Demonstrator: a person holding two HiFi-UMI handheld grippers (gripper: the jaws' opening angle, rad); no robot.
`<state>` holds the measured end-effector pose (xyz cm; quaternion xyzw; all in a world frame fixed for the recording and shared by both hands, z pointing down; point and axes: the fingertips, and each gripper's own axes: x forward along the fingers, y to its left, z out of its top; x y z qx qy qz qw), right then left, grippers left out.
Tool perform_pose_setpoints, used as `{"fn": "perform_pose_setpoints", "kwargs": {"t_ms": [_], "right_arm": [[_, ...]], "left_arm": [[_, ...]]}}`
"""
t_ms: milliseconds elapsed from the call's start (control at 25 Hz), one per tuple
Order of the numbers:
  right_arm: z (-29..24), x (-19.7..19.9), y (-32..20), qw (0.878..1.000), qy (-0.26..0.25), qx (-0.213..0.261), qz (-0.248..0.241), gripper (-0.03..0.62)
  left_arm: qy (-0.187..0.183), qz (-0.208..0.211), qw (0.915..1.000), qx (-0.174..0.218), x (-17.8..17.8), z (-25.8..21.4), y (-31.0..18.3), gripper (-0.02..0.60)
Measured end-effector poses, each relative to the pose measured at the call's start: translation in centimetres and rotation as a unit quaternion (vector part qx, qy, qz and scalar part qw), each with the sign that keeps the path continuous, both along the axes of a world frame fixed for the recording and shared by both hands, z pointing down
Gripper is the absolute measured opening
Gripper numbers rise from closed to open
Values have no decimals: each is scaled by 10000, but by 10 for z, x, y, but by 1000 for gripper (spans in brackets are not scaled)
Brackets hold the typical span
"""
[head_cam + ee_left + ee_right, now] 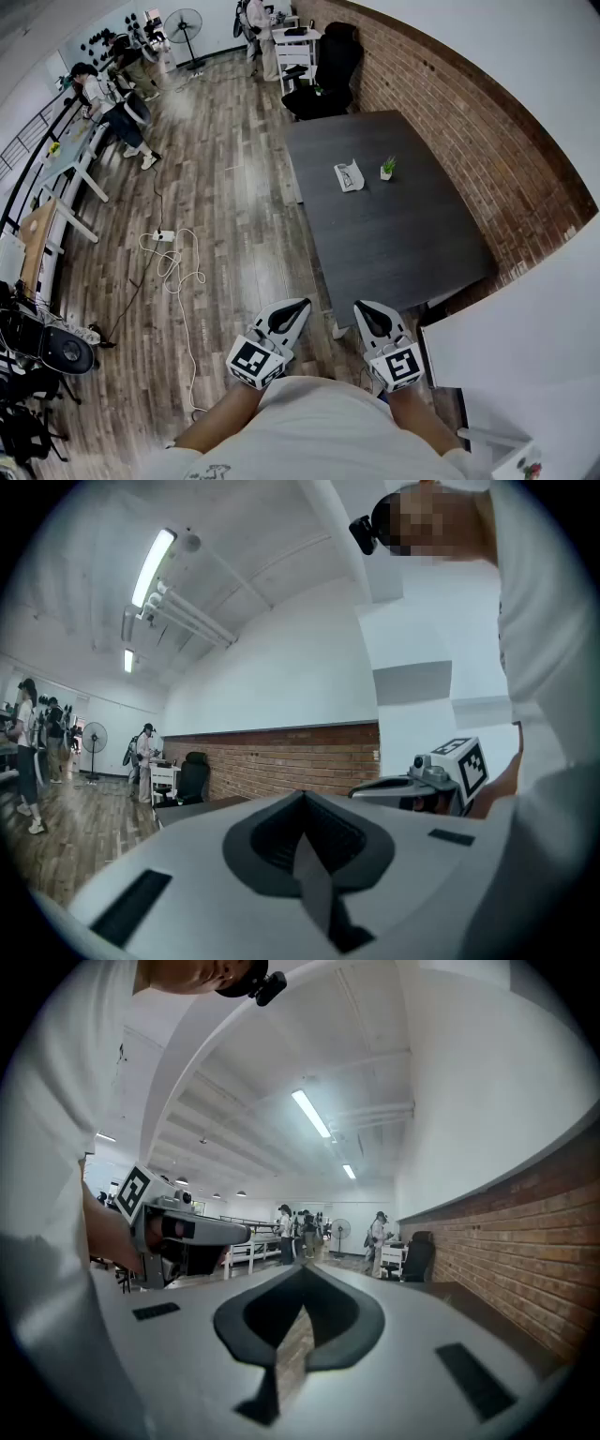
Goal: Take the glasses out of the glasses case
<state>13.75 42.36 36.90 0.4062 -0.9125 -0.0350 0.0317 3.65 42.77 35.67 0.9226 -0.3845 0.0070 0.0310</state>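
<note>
Left claw [292, 307] and right claw [364, 309] sit side by side low in the head view. Both are white hard-shell plastic with dark pads, and each carries its black-and-white marker cube. Over to the left gripper view: the two jaws meet along a thin dark seam, closed with nothing in them. Right gripper view, same story: jaws pressed together and empty, just a sliver of background at the seam.

And the glasses case [349, 175]? It's well apart from both claws, lying flat on the table [403, 244], which has a matte dark-grey rectangular top. The case is a small pale oblong with darker markings, too small to tell whether its lid is up or what's inside. Just beside it, on its right, stands a little potted plant [387, 169], green leaves in a white pot.

Underneath runs a wood-plank floor [234, 187], streaky brown and grey, with a white cable [178, 267] looped across it. A rough red brick wall [469, 122] runs along the table's right side, and a black office chair [328, 70] stands at its far end.
</note>
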Motion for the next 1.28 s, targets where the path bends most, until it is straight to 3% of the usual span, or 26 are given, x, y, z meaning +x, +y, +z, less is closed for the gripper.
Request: {"fn": "perform_pose_setpoints", "kwargs": {"t_ms": [640, 800, 1040, 1280], "right_arm": [[12, -8, -8, 9995, -13, -157, 258, 6], [16, -17, -19, 9991, -45, -257, 325, 48], [22, -52, -34, 9990, 59, -355, 264, 114], [24, -118, -62, 9990, 121, -412, 127, 144]], "left_arm": [[56, 73, 9999, -71, -18, 11, -8, 11], [104, 56, 9999, -116, -32, 15, -17, 11], [224, 31, 9996, -186, -67, 23, -30, 11], [295, 90, 9993, -200, -123, 21, -57, 11]]}}
